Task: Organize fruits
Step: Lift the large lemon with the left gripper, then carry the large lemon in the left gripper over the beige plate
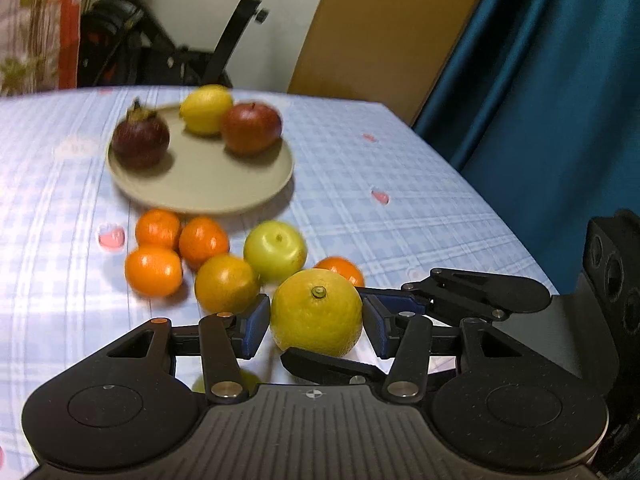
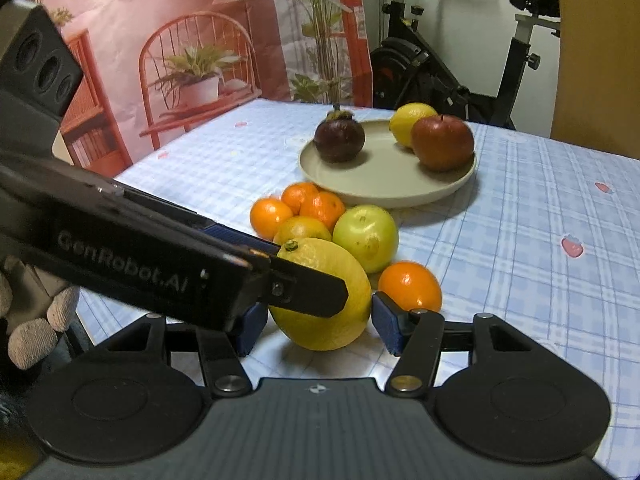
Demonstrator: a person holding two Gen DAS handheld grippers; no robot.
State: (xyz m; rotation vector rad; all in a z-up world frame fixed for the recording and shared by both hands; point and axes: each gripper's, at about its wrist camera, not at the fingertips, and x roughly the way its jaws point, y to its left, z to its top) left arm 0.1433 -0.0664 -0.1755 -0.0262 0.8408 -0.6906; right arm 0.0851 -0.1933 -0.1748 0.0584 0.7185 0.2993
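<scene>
A big yellow citrus (image 1: 316,312) (image 2: 324,296) sits between the blue pads of both grippers. My left gripper (image 1: 316,322) has its pads against the fruit's sides. My right gripper (image 2: 320,320) brackets the same fruit; its right pad (image 2: 386,322) stands a little off it. The left gripper's body (image 2: 140,256) crosses the right wrist view. A beige plate (image 1: 208,184) (image 2: 384,184) holds a mangosteen (image 1: 140,138), a lemon (image 1: 206,110) and a red apple (image 1: 252,128). A green apple (image 1: 276,250) and several oranges (image 1: 154,270) lie in front of the plate.
The table has a blue checked cloth (image 1: 400,200); its right edge runs by a teal curtain (image 1: 540,80). An exercise bike (image 2: 460,68) stands behind the table. A gloved hand (image 2: 36,320) shows at the left.
</scene>
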